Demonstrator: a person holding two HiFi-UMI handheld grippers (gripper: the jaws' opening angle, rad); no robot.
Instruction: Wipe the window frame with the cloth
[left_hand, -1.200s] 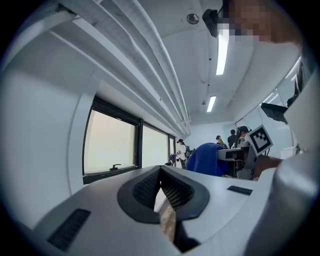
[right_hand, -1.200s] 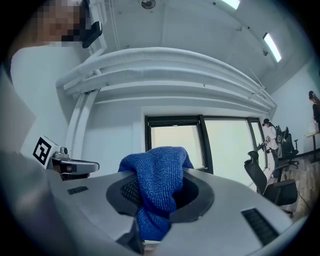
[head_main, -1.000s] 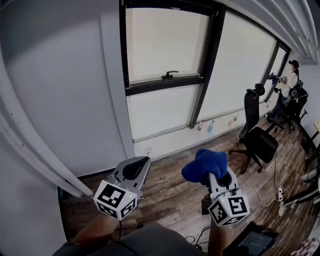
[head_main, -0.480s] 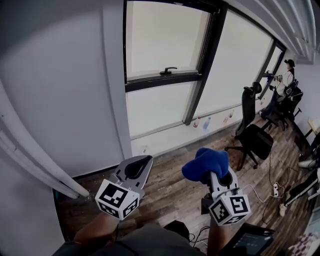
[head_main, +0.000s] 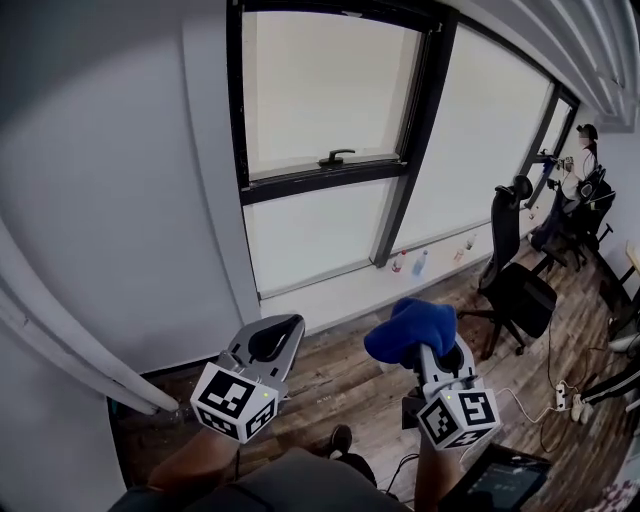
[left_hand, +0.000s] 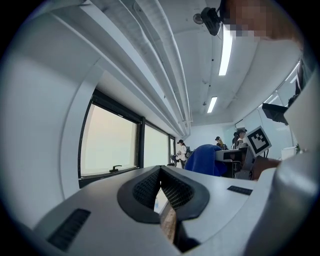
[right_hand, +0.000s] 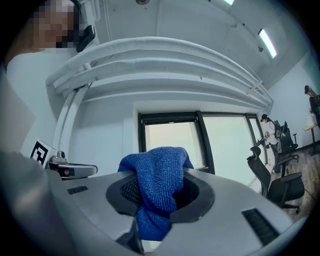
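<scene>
Below the black window frame (head_main: 320, 180), in the head view, the right hand-held gripper (head_main: 425, 350) carries a bunched blue cloth (head_main: 408, 328) well apart from the frame, and the left hand-held gripper (head_main: 272, 335) is beside it. From the left gripper view, its jaws are pressed together with nothing between them. From the right gripper view, the jaws are clamped on the cloth, which bulges above them.

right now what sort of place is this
Most likely an office or lab workroom: black swivel chairs on a wood-look floor, a long run of glazing in a dark window frame, and a power strip with cables lying there.
</scene>
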